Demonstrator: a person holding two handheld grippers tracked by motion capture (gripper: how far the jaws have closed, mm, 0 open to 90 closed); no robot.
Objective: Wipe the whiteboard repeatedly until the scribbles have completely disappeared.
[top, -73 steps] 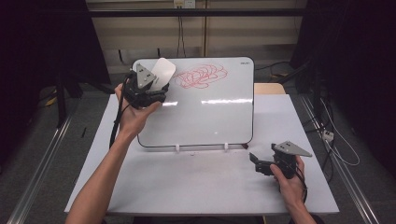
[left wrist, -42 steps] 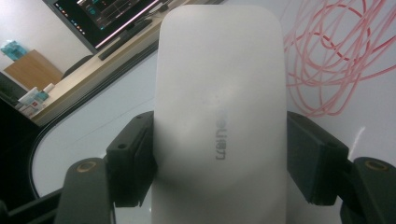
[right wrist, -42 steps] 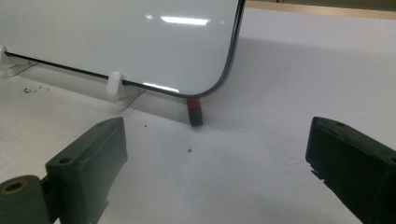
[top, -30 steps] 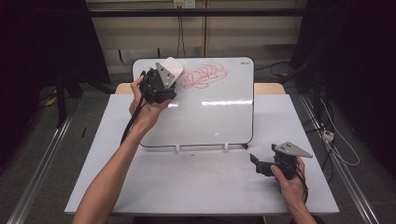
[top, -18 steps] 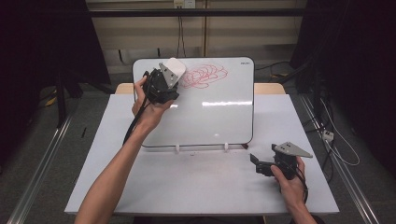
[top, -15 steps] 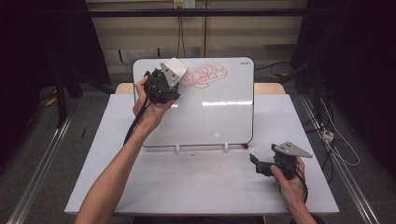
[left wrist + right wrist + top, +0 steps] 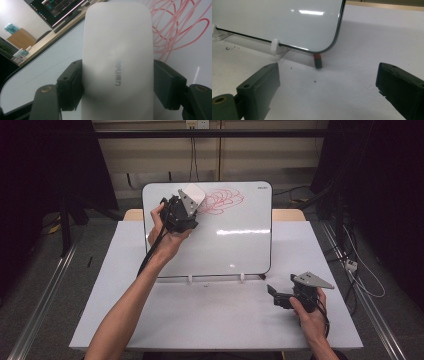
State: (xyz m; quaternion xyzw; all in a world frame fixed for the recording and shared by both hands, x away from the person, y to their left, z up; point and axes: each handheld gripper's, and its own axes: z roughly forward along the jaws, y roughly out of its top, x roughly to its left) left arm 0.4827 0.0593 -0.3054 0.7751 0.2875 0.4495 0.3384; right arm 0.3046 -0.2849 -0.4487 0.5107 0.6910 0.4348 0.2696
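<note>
Your left gripper is clamped on the white eraser; in the left gripper view both black jaws press its sides, and grey lettering runs along its back; in the high view the eraser sits against the upper left part of the whiteboard, just beside the red scribble, at its left edge; red loops show to the right of the eraser in the left gripper view; whether the eraser face touches the board surface, cannot tell for sure; your left hand holds the gripper up over the board, forearm coming in from the bottom.

Your right gripper rests low on the white table, near the board's lower right corner, well apart from the eraser; jaws released, standing wide with nothing between them; right gripper view looks along them at the board's rounded corner, a white clip on its bottom edge, and a small red and black foot under it; your right hand grips the body from behind.
</note>
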